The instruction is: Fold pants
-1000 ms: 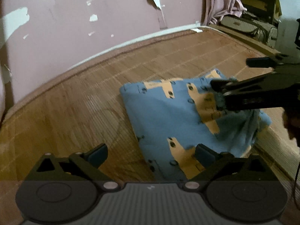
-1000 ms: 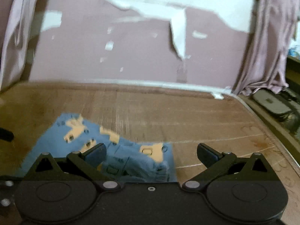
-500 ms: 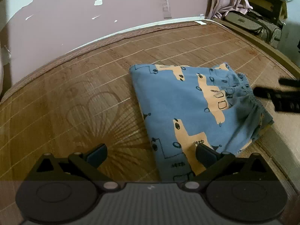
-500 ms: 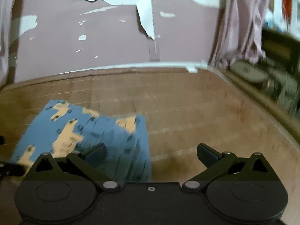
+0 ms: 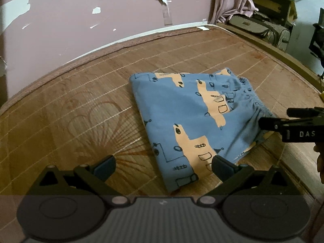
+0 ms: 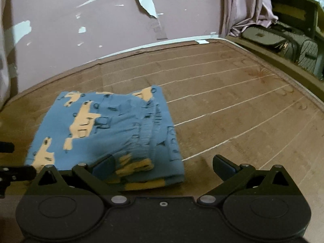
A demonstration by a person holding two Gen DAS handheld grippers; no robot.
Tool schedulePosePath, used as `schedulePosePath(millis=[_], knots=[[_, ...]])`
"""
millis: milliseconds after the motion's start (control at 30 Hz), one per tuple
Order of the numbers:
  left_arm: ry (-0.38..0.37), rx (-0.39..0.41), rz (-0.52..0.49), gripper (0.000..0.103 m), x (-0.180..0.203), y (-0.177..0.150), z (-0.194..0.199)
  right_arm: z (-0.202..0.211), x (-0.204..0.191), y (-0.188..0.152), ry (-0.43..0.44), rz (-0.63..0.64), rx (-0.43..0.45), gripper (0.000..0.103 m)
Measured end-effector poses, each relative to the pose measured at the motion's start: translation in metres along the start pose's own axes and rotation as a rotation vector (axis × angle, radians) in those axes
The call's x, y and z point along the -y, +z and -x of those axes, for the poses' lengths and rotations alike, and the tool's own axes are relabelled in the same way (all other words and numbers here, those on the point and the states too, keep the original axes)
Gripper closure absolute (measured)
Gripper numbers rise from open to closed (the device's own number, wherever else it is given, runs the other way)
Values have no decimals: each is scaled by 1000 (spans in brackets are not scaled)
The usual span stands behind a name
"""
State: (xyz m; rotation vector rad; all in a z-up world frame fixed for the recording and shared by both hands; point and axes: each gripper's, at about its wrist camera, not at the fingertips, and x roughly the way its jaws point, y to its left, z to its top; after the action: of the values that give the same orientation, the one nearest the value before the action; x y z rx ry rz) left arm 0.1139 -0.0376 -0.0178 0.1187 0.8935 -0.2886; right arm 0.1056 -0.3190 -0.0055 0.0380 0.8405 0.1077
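The blue pants with orange prints point(image 5: 194, 119) lie folded in a compact rectangle on the bamboo mat point(image 5: 81, 105). They also show in the right wrist view point(image 6: 105, 127), with the gathered waistband on top near the right side. My left gripper point(image 5: 163, 167) is open and empty, just short of the pants' near corner. My right gripper point(image 6: 163, 167) is open and empty at the pants' near right edge. It also shows in the left wrist view point(image 5: 271, 119), beside the waistband.
A pink wall with peeling paint point(image 5: 101, 10) runs behind the bed. A curtain point(image 5: 232, 0), bags point(image 5: 259, 28) and a shelf stand past the bed's right edge. Bare mat lies right of the pants point(image 6: 243, 111).
My right gripper has let go of the pants and drawn back to their right edge. The pants now lie flat and folded. Both cameras have pulled back a little.
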Motion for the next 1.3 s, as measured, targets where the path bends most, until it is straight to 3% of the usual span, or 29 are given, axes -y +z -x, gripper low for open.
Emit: schedulePosePath(millis=[167, 267, 400, 500, 633, 833, 933, 1067, 1167, 1300], knots=[[-57, 20, 62, 0, -11, -2, -2, 1, -2, 17, 259, 69, -93, 1], [-61, 3, 67, 0, -14, -1, -5, 5, 0, 32, 359, 147, -57, 1], [-43, 25, -14, 0, -8, 0, -5, -6, 10, 54, 331, 135, 36, 0], [-43, 18, -30, 0, -5, 1, -8, -37, 15, 71, 305, 124, -13, 0], [-102, -11, 46, 0, -8, 3, -11, -74, 30, 83, 382, 50, -96, 0], [-201, -40, 177, 0, -17, 6, -18, -99, 57, 86, 447, -79, -110, 1], [-235, -33, 261, 2, -27, 4, -20, -100, 57, 85, 509, -33, -127, 2], [-263, -57, 345, 5, -33, 1, -25, -96, 50, 81, 522, 86, -138, 2], [-254, -58, 340, 5, -31, 3, -25, -91, 44, 76, 521, 167, -134, 1], [-230, -66, 328, 14, -27, 5, -26, -88, 33, 72, 521, 259, -155, 1]])
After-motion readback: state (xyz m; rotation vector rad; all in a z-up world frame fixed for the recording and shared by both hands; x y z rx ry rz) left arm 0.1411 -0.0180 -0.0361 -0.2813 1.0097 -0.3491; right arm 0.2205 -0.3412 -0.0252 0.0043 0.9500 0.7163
